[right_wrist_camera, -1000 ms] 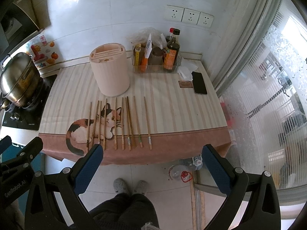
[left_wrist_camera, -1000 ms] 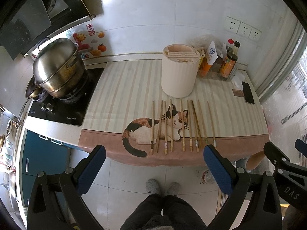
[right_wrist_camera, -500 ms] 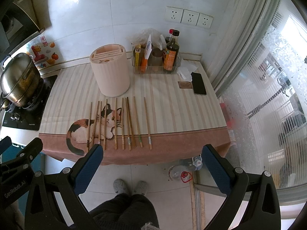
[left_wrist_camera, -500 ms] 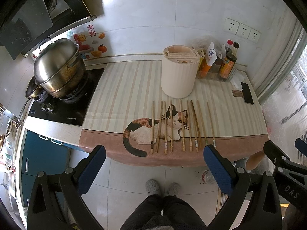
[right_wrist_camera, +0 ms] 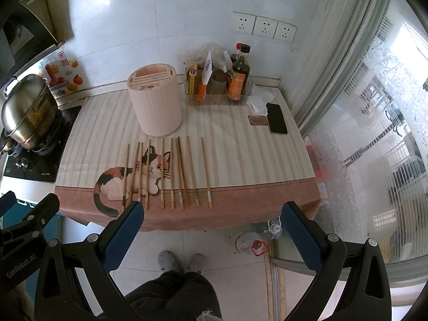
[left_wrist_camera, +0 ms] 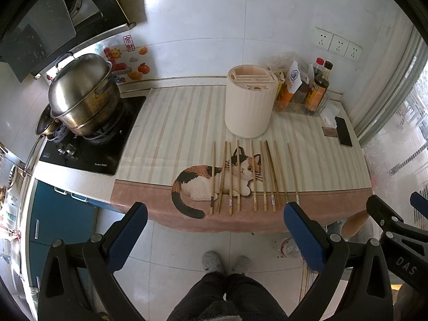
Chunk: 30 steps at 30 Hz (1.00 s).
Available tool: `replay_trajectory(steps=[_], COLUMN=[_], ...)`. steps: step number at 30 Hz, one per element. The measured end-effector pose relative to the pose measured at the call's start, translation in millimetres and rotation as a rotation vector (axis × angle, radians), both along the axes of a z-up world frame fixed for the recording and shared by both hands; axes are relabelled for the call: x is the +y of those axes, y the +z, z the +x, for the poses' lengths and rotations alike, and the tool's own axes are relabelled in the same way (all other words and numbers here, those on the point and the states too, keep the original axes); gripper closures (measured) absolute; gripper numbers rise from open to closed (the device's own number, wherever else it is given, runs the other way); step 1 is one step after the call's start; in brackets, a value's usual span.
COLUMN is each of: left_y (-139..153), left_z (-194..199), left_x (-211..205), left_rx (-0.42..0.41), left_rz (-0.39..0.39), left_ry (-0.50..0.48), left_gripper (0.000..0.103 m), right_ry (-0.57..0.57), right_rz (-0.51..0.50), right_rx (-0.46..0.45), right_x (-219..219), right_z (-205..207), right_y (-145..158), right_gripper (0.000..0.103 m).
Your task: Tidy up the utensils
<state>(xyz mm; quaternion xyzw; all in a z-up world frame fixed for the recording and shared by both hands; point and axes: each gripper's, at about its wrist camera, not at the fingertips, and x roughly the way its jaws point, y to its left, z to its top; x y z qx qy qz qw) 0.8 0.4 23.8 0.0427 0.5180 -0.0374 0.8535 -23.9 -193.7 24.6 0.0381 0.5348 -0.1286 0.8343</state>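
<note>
Several wooden chopsticks [left_wrist_camera: 254,176] lie side by side on the striped cat-print mat [left_wrist_camera: 187,133], ends toward the front edge; they also show in the right wrist view [right_wrist_camera: 171,172]. A cream cylindrical utensil holder [left_wrist_camera: 250,104] with slots in its top stands upright just behind them, also in the right wrist view [right_wrist_camera: 155,103]. My left gripper [left_wrist_camera: 214,236] is open and empty, held above the floor in front of the counter. My right gripper [right_wrist_camera: 211,234] is open and empty, likewise short of the counter edge.
A steel pot [left_wrist_camera: 83,93] sits on the black stove [left_wrist_camera: 88,147] at the left. A clear tray of sauce bottles [right_wrist_camera: 227,80] stands behind the holder at the right. A phone [right_wrist_camera: 276,119] lies near the window. The person's slippered feet [left_wrist_camera: 224,260] stand below.
Both grippers have drifted slightly closer to the counter; the chopsticks and holder look a little larger. Nothing on the counter has moved.
</note>
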Motion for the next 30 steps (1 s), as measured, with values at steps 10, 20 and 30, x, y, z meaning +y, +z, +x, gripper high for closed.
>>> replay_trajectory(steps=[10, 20, 30], left_y=[4, -6, -81], left_z=[-6, -2, 69], left_x=[1, 1, 20], left_rx=[-0.002, -0.039, -0.099], left_rz=[-0.001, 0.009, 0.160], left_ry=[0.009, 0.029, 0.148], left_gripper=[0.000, 0.000, 0.000], right_ry=[0.012, 0.022, -0.017], right_rz=[0.001, 0.010, 0.090], right_rx=[-0.005, -0.007, -0.078], right_x=[-1, -4, -35], right_z=[0, 2, 35], right_y=[9, 3, -45], right_gripper=[0.000, 0.000, 0.000])
